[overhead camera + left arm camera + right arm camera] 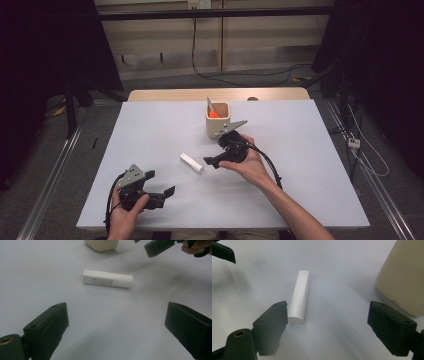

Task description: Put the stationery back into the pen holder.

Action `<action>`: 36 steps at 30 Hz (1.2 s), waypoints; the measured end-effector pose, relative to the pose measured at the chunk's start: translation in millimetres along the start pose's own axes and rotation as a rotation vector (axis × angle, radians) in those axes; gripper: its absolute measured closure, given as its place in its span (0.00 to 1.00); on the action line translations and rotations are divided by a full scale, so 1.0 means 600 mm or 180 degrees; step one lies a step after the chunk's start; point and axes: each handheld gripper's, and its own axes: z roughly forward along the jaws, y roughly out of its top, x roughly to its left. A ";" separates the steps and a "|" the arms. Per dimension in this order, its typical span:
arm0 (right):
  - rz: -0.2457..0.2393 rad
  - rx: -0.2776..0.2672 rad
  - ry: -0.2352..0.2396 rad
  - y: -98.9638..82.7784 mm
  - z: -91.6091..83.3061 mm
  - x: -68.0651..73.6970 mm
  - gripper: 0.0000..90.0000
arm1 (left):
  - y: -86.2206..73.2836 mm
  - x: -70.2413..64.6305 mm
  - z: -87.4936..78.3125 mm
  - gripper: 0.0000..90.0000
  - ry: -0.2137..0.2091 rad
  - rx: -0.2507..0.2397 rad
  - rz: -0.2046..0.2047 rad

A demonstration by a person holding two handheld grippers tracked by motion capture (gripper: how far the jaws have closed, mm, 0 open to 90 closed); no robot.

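From the high view, a white tube point(192, 163) lies flat near the middle of a pale grey table point(310, 165). The right gripper point(210, 162) hovers just beside its near end, jaws spread and empty. The left gripper point(161, 186) sits low at the table's near left, well apart from the tube, jaws also spread. Behind the tube stands a cream square cup point(218, 121) with an orange-handled tool point(213, 111) inside. Cables trail over the grey floor point(165, 82) beyond.

The left gripper view reveals fine print on the tube point(107, 280), which lies crosswise ahead of wide-open jaws.

In the right gripper view the tube point(299, 297) points lengthwise, its capped end just beside one jaw; the cup's wall point(402, 277) rises nearby.
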 end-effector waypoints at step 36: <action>-0.0043 0.0856 0.0234 0.032 0.094 0.052 0.61 | -0.001 0.001 0.001 0.05 -0.0006 0.0012 0.0013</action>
